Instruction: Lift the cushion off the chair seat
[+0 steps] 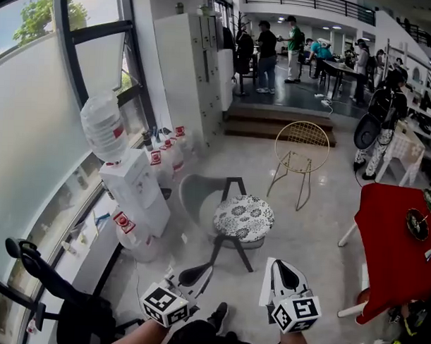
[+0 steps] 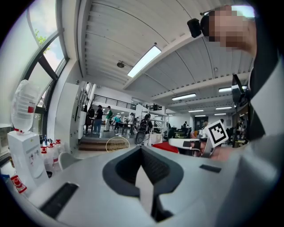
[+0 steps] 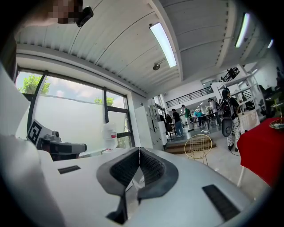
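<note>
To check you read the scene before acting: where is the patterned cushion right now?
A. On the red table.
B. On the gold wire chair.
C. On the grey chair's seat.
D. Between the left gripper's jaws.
C: the patterned cushion lies flat on the seat of the grey chair.

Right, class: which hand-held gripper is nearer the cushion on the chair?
Right, narrowly, judging by the head view. The right hand-held gripper sits just below and right of the cushion; the left hand-held gripper sits lower and further off to its left. Neither touches it.
</note>
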